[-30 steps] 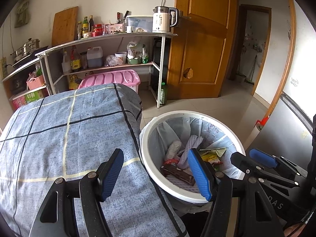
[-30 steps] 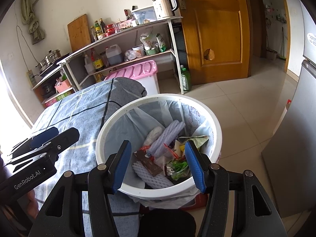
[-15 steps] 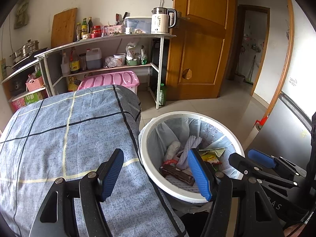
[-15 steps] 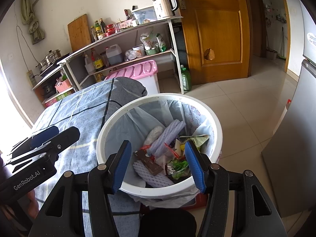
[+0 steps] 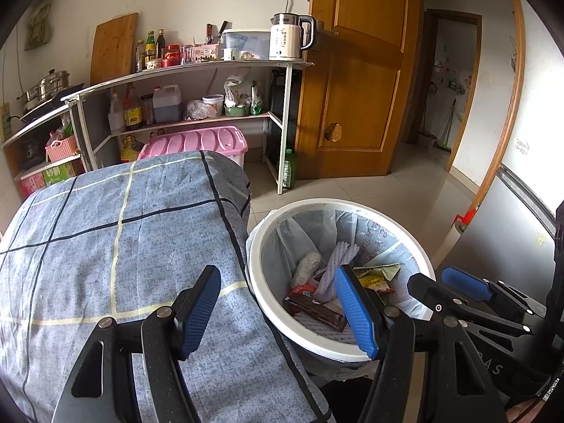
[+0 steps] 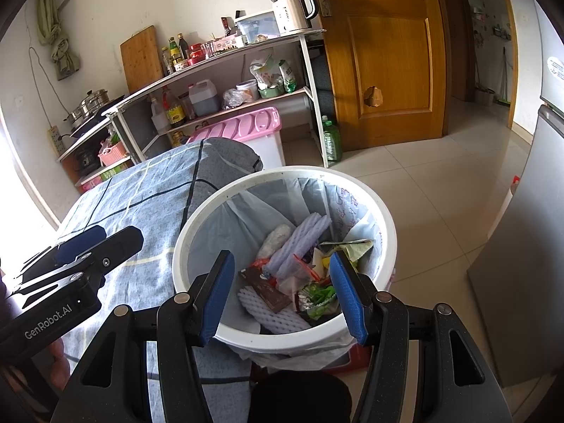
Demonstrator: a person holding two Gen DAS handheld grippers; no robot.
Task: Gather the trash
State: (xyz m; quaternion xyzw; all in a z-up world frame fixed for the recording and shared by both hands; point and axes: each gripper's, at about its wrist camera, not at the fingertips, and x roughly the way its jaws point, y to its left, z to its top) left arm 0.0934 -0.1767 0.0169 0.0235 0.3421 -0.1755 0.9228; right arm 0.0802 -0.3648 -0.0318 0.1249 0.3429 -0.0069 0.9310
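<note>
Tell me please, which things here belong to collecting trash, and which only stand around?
Belong to the job:
white bin
wrappers and foam sleeves inside it
left gripper, right gripper, both open and empty

Just standing around:
kettle
pink box
checked cloth

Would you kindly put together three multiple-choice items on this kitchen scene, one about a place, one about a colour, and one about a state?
1. Where does the white kettle stand?
A. on the top shelf of the rack
B. on the floor by the door
C. inside the bin

2. What colour is the lid of the storage box under the rack?
A. green
B. pink
C. black

3. How is the right gripper?
A. shut on a wrapper
B. shut on the bin's rim
C. open and empty

Answers: 1 A, the kettle sits at the top shelf's end by the door; 2 B, the lid is plainly pink; 3 C, its blue pads stand apart above the white bin, holding nothing.
</note>
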